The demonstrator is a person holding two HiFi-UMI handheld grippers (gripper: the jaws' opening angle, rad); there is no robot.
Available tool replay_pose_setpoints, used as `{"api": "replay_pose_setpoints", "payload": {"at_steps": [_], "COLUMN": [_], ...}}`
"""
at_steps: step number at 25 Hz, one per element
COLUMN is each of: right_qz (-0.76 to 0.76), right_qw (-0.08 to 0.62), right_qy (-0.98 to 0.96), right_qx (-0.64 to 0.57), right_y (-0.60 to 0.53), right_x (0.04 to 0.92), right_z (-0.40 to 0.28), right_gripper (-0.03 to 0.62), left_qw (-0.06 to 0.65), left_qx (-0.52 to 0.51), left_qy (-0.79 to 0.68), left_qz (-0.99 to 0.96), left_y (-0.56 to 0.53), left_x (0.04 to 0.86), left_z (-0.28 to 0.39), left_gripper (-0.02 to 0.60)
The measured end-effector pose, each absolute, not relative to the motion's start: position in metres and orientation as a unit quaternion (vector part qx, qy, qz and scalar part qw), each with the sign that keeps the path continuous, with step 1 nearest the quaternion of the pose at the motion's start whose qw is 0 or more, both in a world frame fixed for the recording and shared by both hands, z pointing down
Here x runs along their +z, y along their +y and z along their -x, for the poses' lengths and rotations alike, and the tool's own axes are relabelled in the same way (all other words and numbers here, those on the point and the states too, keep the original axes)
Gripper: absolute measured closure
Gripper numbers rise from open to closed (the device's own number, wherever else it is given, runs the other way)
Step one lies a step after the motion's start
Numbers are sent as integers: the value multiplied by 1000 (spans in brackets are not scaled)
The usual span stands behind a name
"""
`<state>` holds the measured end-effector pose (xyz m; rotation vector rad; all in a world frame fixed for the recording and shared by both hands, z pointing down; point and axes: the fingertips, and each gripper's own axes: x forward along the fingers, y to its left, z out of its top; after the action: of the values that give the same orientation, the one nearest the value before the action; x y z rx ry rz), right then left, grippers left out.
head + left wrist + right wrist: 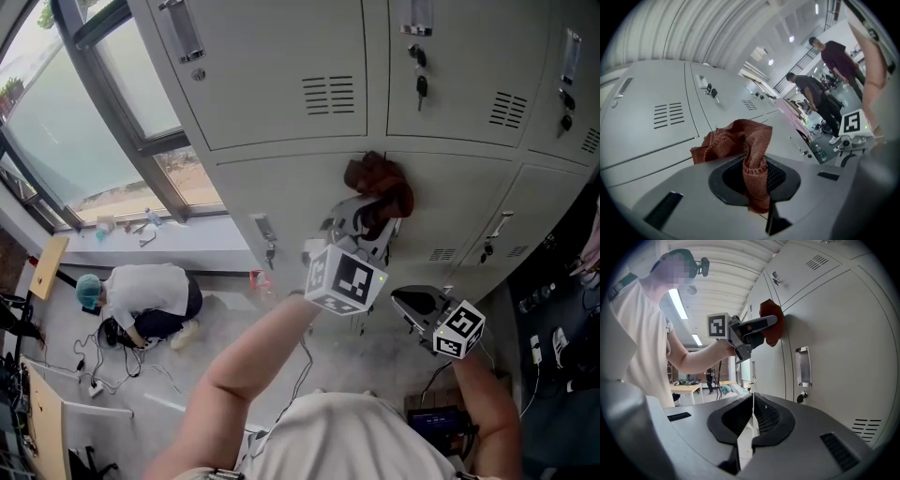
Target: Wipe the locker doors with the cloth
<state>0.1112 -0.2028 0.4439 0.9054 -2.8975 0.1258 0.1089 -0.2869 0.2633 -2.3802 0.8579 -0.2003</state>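
Observation:
A rust-red cloth is pressed against a grey locker door in the lower row, held by my left gripper. In the left gripper view the cloth bunches up out of the closed jaws of the left gripper, with its loose end against the locker door. My right gripper hangs lower right, away from the lockers, jaws together with nothing in them. The right gripper view shows the right gripper and, beyond it, the cloth on the door.
Keys hang from upper locker locks. A handle sits on the lower door to the right. A person crouches on the floor at left by cables. Two people stand further back. A window is at left.

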Motion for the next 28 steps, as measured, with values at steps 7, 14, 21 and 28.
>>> {"api": "replay_pose_setpoints", "payload": {"at_steps": [7, 14, 21, 28], "right_qz": [-288, -285, -276, -256], "right_qw": [57, 62, 64, 76], "right_qy": [-955, -955, -958, -963], "right_qx": [41, 45, 39, 36], "right_y": [-204, -207, -213, -214], "right_x": [445, 446, 442, 447], "right_z": [-104, -104, -91, -71], "right_gripper": [576, 577, 576, 577], "left_qw": [317, 289, 262, 232], "left_qx": [-134, -111, -88, -55], "left_qy": [361, 411, 475, 530], "left_qz": [867, 858, 835, 814], "left_y": [-311, -320, -330, -338], "left_x": [286, 284, 280, 277], "left_z": [-96, -61, 12, 78], "left_gripper": [540, 540, 540, 540]}}
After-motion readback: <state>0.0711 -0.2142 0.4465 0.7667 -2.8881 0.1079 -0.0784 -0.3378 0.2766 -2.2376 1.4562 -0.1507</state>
